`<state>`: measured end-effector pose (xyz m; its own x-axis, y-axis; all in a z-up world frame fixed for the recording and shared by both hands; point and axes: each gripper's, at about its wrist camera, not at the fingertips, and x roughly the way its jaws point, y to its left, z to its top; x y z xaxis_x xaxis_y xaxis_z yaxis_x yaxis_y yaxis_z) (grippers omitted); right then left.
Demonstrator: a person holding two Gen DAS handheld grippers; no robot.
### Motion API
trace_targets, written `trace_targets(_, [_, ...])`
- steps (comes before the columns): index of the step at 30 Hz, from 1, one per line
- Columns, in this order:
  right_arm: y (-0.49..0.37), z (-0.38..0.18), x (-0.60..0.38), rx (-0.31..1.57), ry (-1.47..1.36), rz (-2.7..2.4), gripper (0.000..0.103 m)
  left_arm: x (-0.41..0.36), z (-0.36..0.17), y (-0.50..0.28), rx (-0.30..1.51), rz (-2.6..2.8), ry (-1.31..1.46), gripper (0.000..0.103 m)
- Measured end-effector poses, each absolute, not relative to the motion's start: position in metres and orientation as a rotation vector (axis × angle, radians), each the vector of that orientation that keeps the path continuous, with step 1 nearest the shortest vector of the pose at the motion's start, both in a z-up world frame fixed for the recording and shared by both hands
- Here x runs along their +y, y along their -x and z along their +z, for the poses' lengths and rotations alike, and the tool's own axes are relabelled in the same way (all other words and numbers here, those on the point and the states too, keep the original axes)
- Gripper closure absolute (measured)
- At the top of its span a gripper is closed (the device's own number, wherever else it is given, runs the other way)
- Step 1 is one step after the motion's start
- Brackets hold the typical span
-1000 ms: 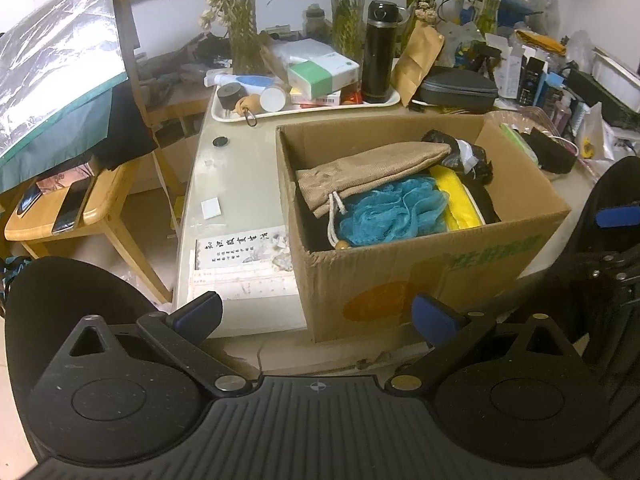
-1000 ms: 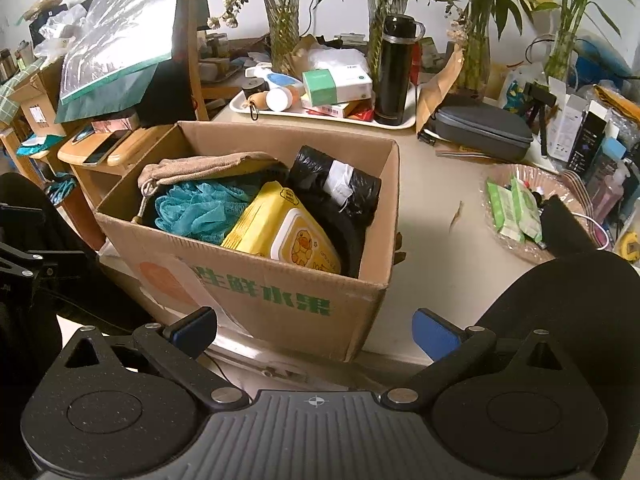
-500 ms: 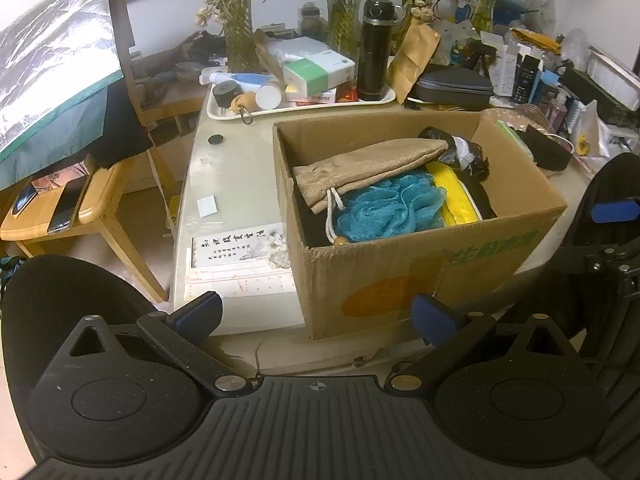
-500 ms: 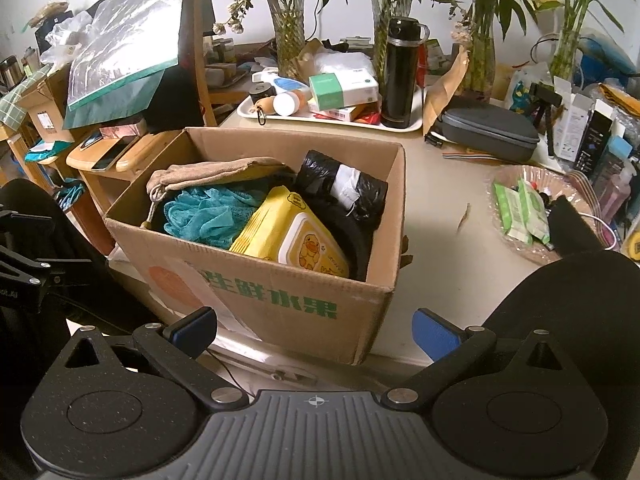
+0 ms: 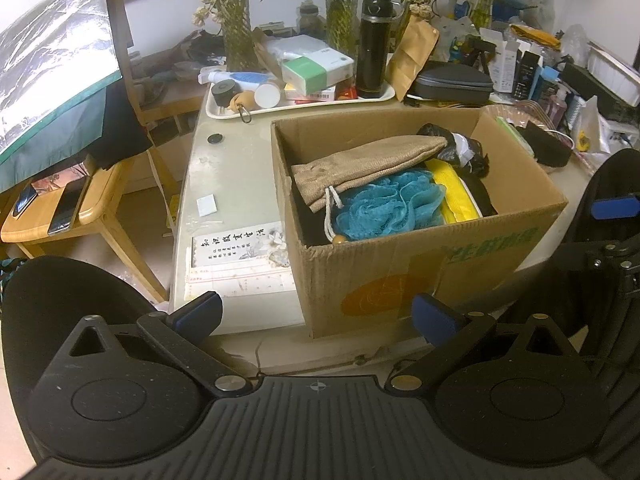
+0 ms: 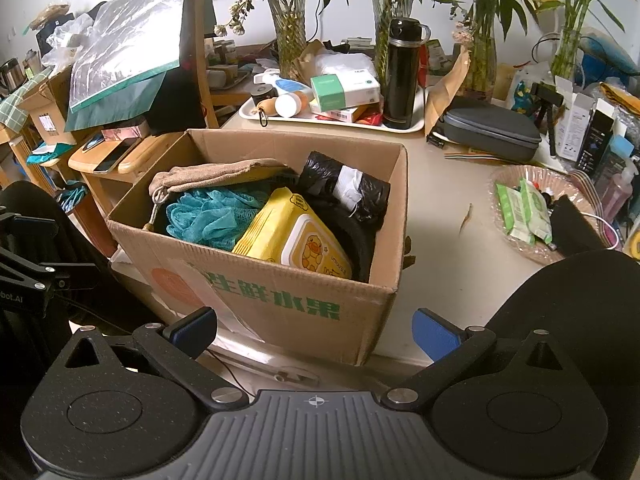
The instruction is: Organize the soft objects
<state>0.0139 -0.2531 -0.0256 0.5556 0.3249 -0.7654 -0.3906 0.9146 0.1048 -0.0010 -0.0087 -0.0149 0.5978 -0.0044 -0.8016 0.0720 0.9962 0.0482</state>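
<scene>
An open cardboard box [image 5: 420, 276] stands at the near edge of a pale bench [image 5: 228, 168], holding the soft things. Inside it, a tan drawstring pouch [image 5: 364, 164] lies along the far left side, its cord and wooden bead hanging over a teal mesh bath sponge [image 5: 388, 206] just below it. Beside the sponge, toward the right, lies a yellow pack of wet wipes [image 6: 294, 234] with a duck on its lid, and behind that a roll of black plastic bags [image 6: 346, 186] rests against the box's far right corner, on top of dark fabric. The left hand-held gripper [image 5: 318, 314] hovers just in front of the box's near wall, its blue-tipped fingers spread wide and holding nothing. The right hand-held gripper [image 6: 314, 330] hangs in the same way near the box's right front corner, also released and empty. Left of the box a printed sheet [image 5: 240, 254] lies flat on the bench. Along the far edge sits a white tray [image 6: 332, 120] carrying a black flask [image 6: 402, 76], a green and white carton, and small bottles. To the tray's right lies a grey zip case [image 6: 492, 132], and near the right edge a shallow basket [image 6: 516, 240] holds green packets.
</scene>
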Motion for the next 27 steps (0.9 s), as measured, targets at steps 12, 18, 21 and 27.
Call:
trace_targets(12, [-0.0144, -0.0257, -0.2512, 0.886, 0.077, 0.426, 0.000, -0.0090, -0.0150, 0.0002, 0.930, -0.044, -0.081, 0.000])
trace_targets(18, [-0.0144, -0.0260, -0.2501, 0.886, 0.075, 0.426, 0.000, -0.0090, -0.0153, -0.0002, 0.932, -0.043, -0.082, 0.000])
trace_targets(21, [-0.0144, -0.0260, -0.2514, 0.886, 0.075, 0.427, 0.000, -0.0091, -0.0153, -0.0002, 0.932, -0.043, -0.082, 0.000])
trace_targets(27, [-0.0145, -0.0263, -0.2512, 0.886, 0.074, 0.426, 0.000, -0.0086, -0.0160, -0.0006, 0.934, -0.044, -0.079, 0.000])
